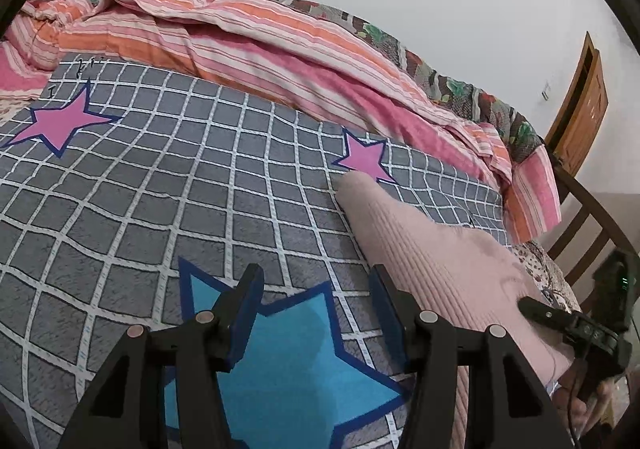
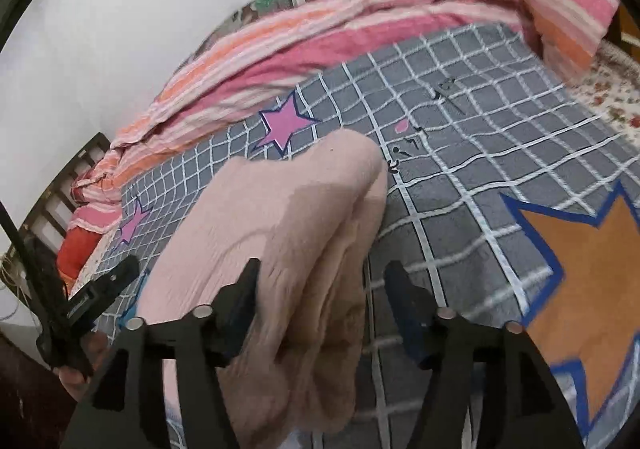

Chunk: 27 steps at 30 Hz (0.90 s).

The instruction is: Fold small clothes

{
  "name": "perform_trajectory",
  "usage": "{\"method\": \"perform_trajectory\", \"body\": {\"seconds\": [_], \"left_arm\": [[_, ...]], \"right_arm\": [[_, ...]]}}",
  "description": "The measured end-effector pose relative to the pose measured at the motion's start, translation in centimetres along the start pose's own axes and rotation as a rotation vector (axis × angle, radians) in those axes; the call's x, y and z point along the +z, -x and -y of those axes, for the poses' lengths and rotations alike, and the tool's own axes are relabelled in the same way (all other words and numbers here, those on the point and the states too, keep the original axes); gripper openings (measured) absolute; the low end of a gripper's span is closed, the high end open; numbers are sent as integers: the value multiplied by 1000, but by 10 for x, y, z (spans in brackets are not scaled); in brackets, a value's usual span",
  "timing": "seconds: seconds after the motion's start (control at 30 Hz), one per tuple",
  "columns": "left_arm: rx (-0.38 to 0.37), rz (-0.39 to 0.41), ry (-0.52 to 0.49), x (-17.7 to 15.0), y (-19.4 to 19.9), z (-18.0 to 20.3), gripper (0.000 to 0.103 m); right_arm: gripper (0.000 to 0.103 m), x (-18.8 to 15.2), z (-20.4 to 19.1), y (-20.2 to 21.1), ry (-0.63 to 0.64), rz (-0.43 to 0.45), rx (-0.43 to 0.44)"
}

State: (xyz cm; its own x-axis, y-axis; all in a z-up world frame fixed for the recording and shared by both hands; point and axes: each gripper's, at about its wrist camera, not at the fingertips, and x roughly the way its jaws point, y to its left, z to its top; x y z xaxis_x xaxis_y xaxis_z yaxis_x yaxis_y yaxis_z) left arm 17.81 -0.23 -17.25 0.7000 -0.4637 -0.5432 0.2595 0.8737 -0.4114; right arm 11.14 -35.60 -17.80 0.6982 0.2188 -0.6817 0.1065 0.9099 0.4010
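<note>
A pale pink ribbed garment (image 1: 432,249) lies folded lengthwise on the grey checked bedspread (image 1: 160,189). My left gripper (image 1: 316,285) hovers open over a blue star print (image 1: 288,349), just left of the garment, with nothing between its fingers. In the right wrist view the same garment (image 2: 280,209) runs away from the camera in soft folds. My right gripper (image 2: 324,277) stands open astride its near end; the left finger (image 2: 248,285) brushes the cloth and the right finger (image 2: 400,289) is clear of it. The left gripper (image 2: 100,289) shows at that view's left edge.
A rumpled pink and orange striped quilt (image 1: 280,49) is heaped along the far side of the bed against the white wall. A wooden bed frame (image 1: 592,233) and a door (image 1: 580,105) are at the right. An orange star print (image 2: 592,269) lies right of the garment.
</note>
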Motion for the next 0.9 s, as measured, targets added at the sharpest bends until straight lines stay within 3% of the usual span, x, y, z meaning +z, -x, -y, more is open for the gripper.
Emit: {"method": "perform_trajectory", "body": {"seconds": [0.1,0.23,0.3,0.4,0.53,0.6,0.73,0.9], "left_arm": [[-12,6,20,4,0,-6,52],[-17,11,33,7,-1,-9,52],[-17,11,33,7,-2,-9,52],[-17,6,42,6,-3,-12,52],[14,4,45,7,9,-16,52],[50,-1,36,9,19,-19,52],[90,1,33,9,43,-29,52],[104,17,41,9,65,-40,52]], "right_arm": [[76,10,14,-26,-77,-69,72],[77,17,14,-51,-100,-126,134],[58,20,9,-60,-96,-164,182],[40,24,5,-60,-114,-159,206],[35,34,-13,-28,-99,-97,224],[35,43,-25,-8,-80,-60,215],[34,63,-68,30,-10,-4,86],[34,74,-127,38,103,36,-33]]}}
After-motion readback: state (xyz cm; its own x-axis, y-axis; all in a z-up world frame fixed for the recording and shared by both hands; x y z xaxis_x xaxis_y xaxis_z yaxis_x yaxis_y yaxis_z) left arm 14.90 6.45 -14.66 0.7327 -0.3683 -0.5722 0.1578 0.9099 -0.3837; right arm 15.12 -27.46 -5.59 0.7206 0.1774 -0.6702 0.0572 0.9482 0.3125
